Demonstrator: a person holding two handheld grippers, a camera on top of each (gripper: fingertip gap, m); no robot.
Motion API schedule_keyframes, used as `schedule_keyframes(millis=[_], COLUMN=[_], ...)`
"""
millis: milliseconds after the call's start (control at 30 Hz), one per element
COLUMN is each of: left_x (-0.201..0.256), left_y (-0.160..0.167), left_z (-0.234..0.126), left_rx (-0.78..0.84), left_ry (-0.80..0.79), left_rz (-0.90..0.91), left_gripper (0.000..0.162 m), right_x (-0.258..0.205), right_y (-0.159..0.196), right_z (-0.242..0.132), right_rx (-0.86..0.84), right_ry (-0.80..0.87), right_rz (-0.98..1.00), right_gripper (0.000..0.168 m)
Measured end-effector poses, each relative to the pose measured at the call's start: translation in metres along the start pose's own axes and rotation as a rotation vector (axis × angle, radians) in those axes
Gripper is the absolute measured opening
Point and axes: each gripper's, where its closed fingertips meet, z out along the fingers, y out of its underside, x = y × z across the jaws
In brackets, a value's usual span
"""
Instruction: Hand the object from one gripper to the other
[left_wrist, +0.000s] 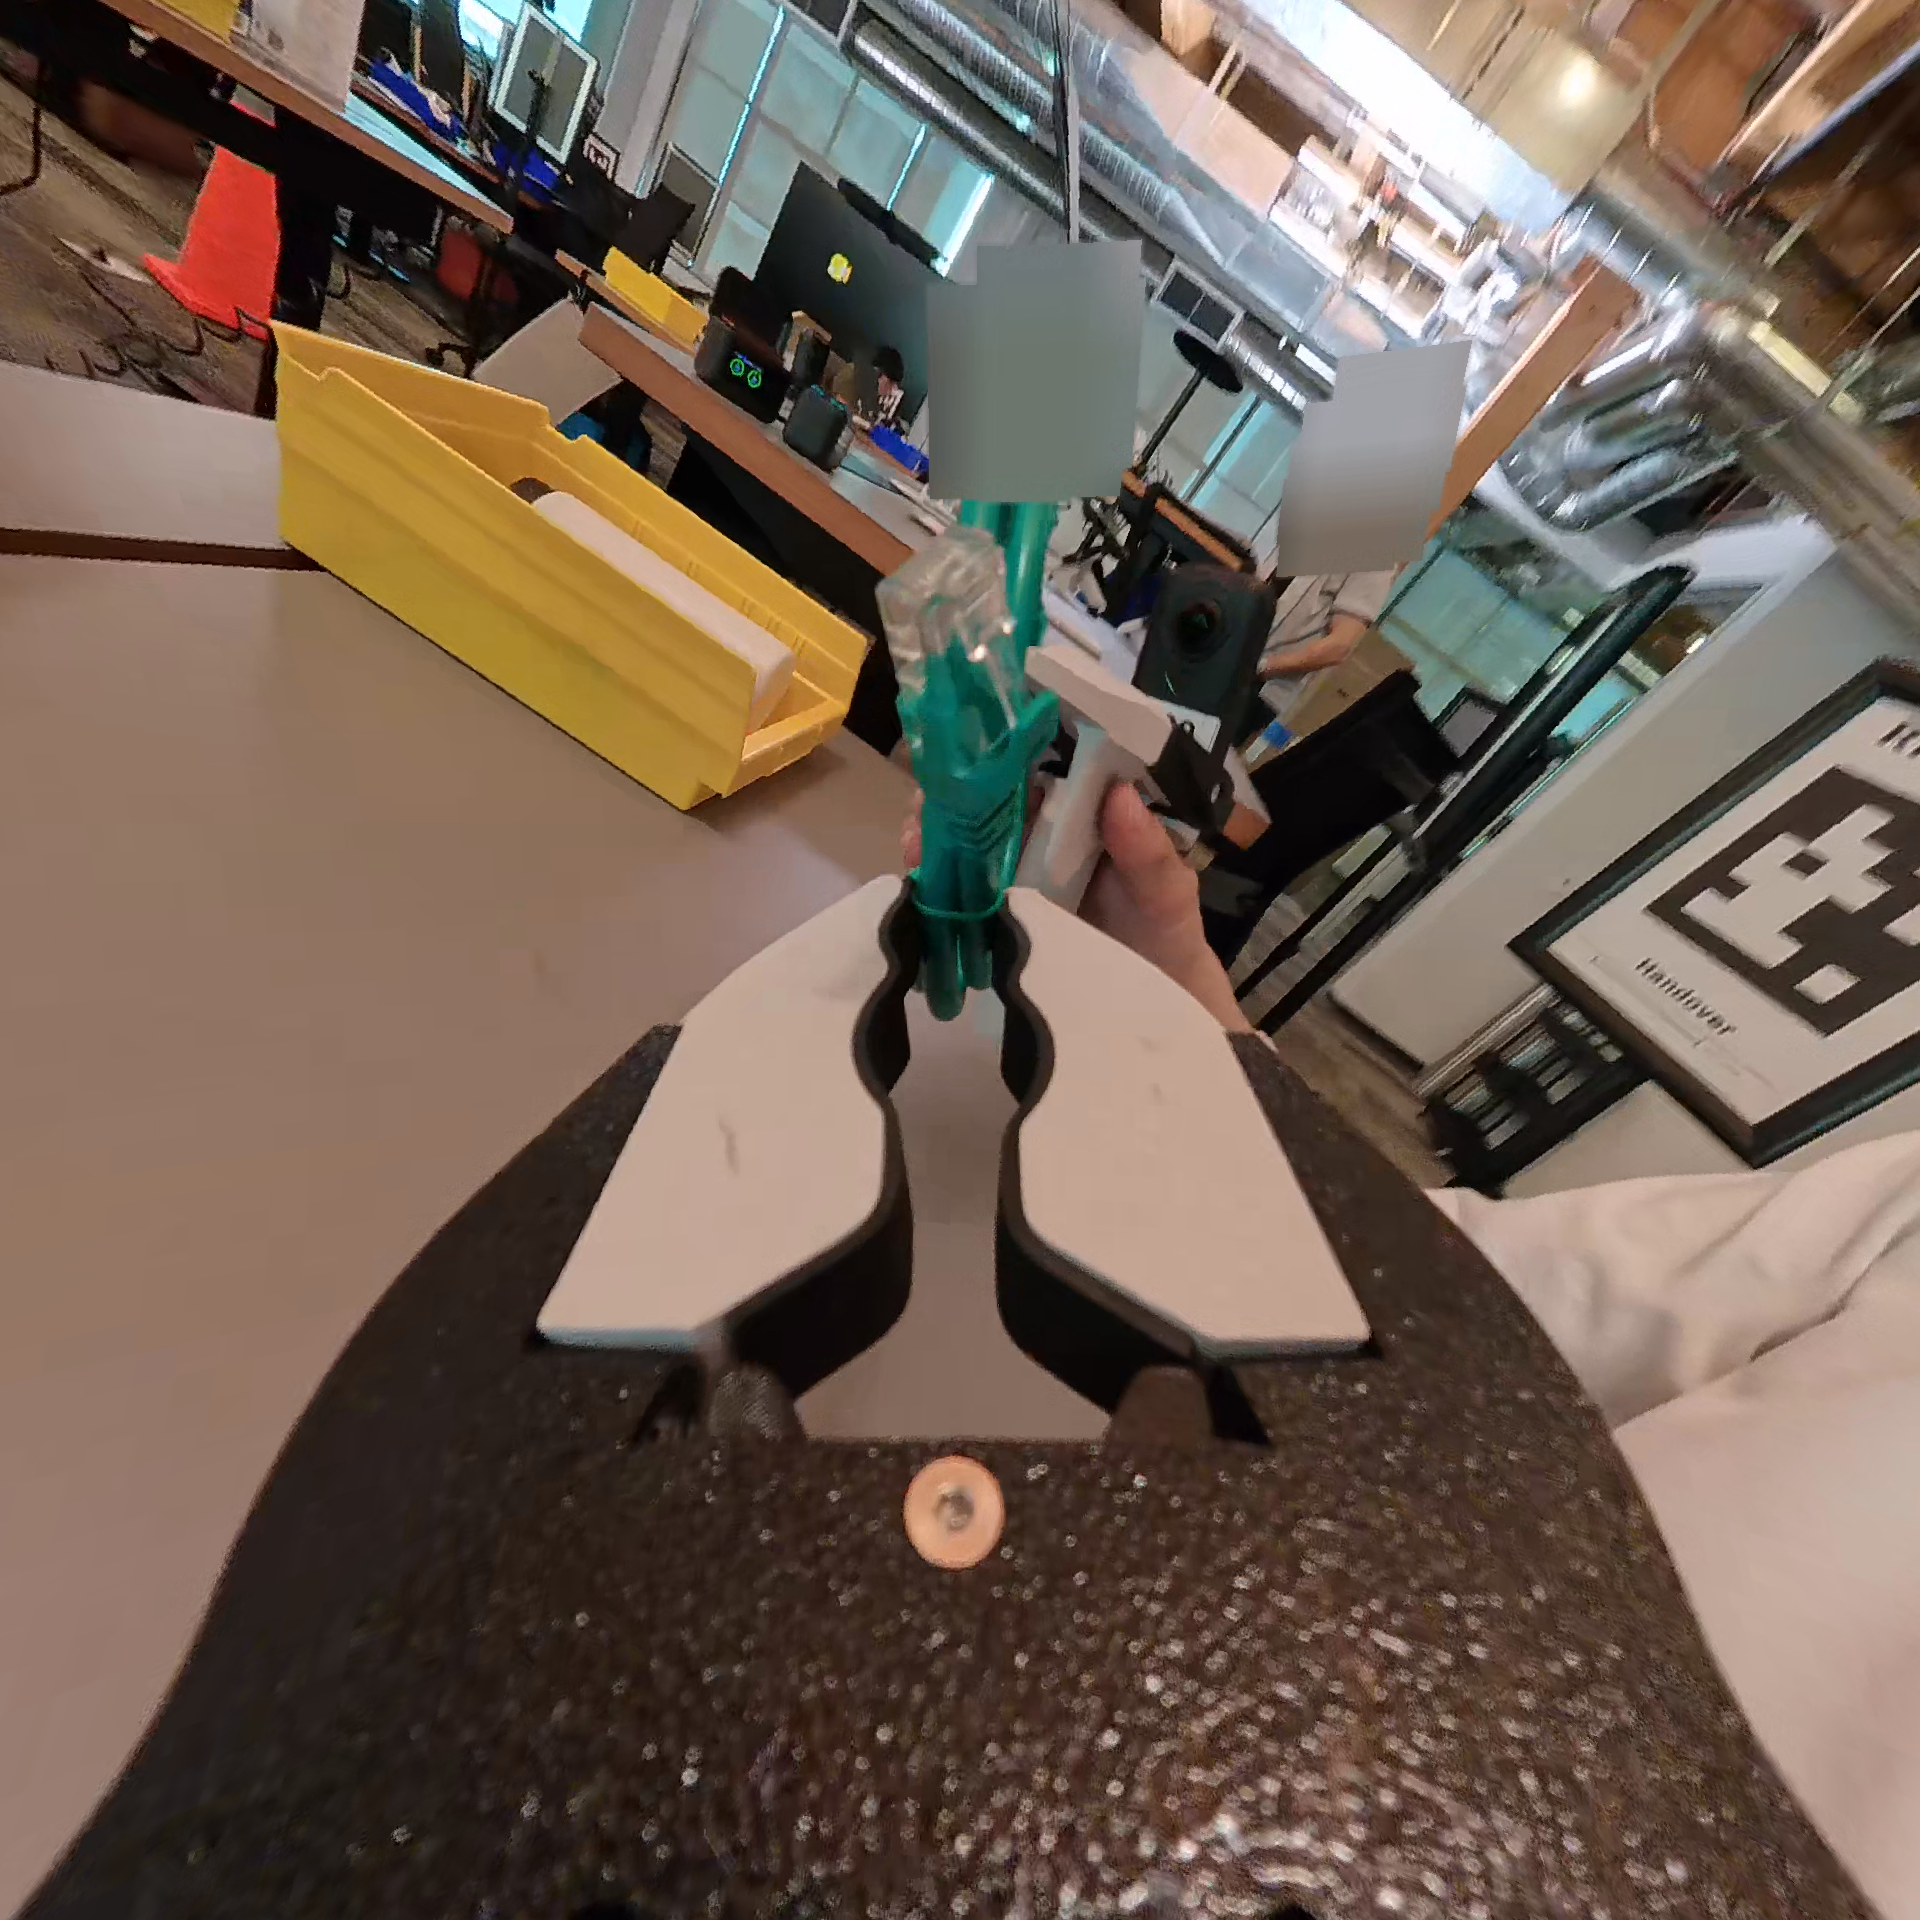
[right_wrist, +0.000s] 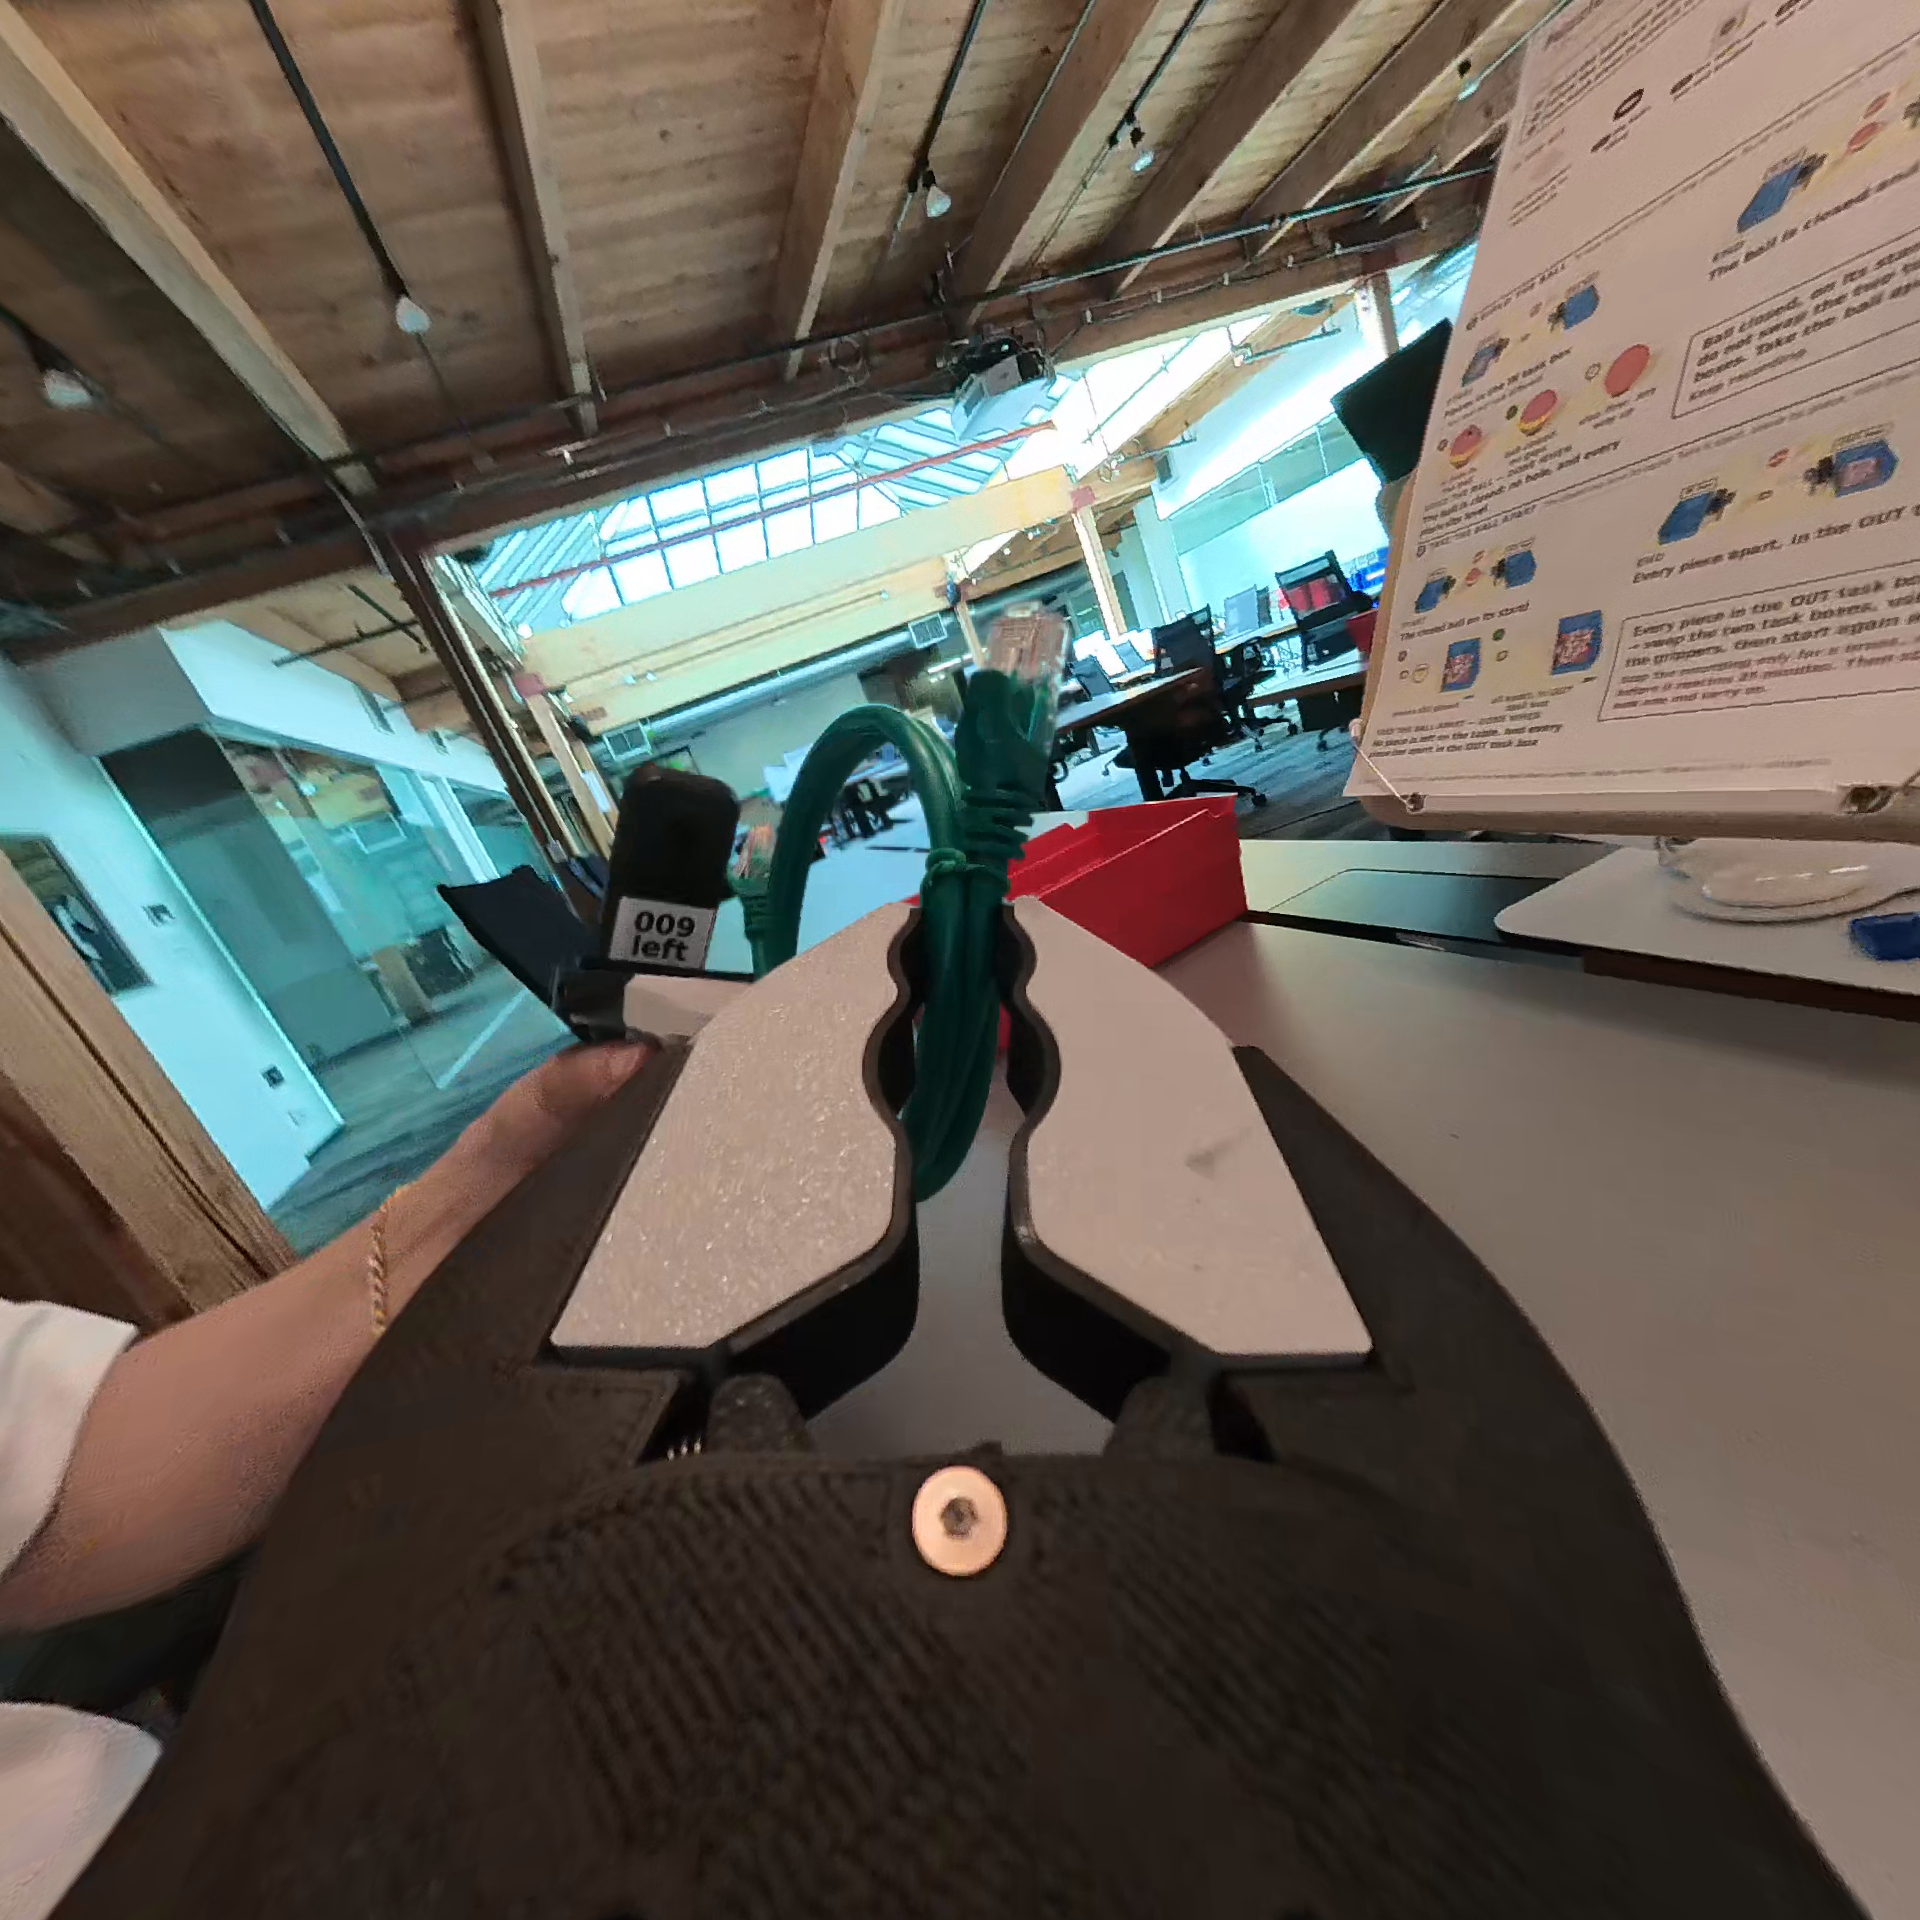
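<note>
A long yellow plastic bin (left_wrist: 540, 582) sits on the grey desk (left_wrist: 312, 935) at 10 o'clock in the left wrist view, holding a white rectangular block (left_wrist: 665, 603). A shallow red plastic bin (right_wrist: 1132, 873) lies at 1 o'clock in the right wrist view; its contents are hidden. The bundled green network cable with clear plugs (left_wrist: 961, 790) stands upright above the desk, pinched by both the left gripper (left_wrist: 954, 940) and the right gripper (right_wrist: 961, 940), each with 2 white fingers (left_wrist: 790, 1081) closed on the bundle near its tie. A bare forearm (right_wrist: 312, 1340) reaches in at 8 o'clock.
</note>
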Motion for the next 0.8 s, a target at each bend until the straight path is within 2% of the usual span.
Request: schedule_keyframes(millis=[67,133,233,300,433,500,633,733,800], left_x=[-0.003,-0.009,-0.017,-0.016,-0.012,-0.008,-0.003,0.000,0.001], left_y=[-0.002,-0.008,-0.016,-0.015,-0.007,-0.006,-0.003,-0.001,-0.006], left_z=[-0.004,-0.010,-0.020,-0.022,-0.019,-0.017,-0.014,-0.014,-0.015], left_rx=[0.023,0.063,0.061,0.008,-0.107,-0.137,-0.164,-0.163,-0.131], left_ry=[0.030,0.032,0.045,0.085,0.104,0.131,0.158,0.183,0.199], left_rz=[-0.068,-0.140,-0.267,-0.346,-0.403,-0.423,-0.446,-0.471,-0.481], left_gripper=[0.012,0.012,0.012,0.012,0.013,0.013,0.013,0.013,0.015], right_x=[-0.003,-0.005,0.007,0.008,-0.005,-0.009,-0.006,-0.007,-0.006], right_y=[0.004,0.011,0.020,0.022,0.026,0.036,0.044,0.043,0.048], right_z=[-0.001,-0.004,-0.013,-0.016,-0.009,-0.004,-0.002,-0.002,0.000], right_rx=[-0.031,-0.072,-0.180,-0.218,-0.209,-0.253,-0.284,-0.263,-0.301], right_ry=[-0.002,0.003,0.115,0.185,0.243,0.234,0.256,0.284,0.273], right_rz=[-0.110,-0.313,-0.783,-1.170,-1.652,-1.802,-1.940,-2.008,-1.999], right_gripper=[0.016,0.047,0.078,0.083,0.080,0.078,0.057,0.024,0.017])
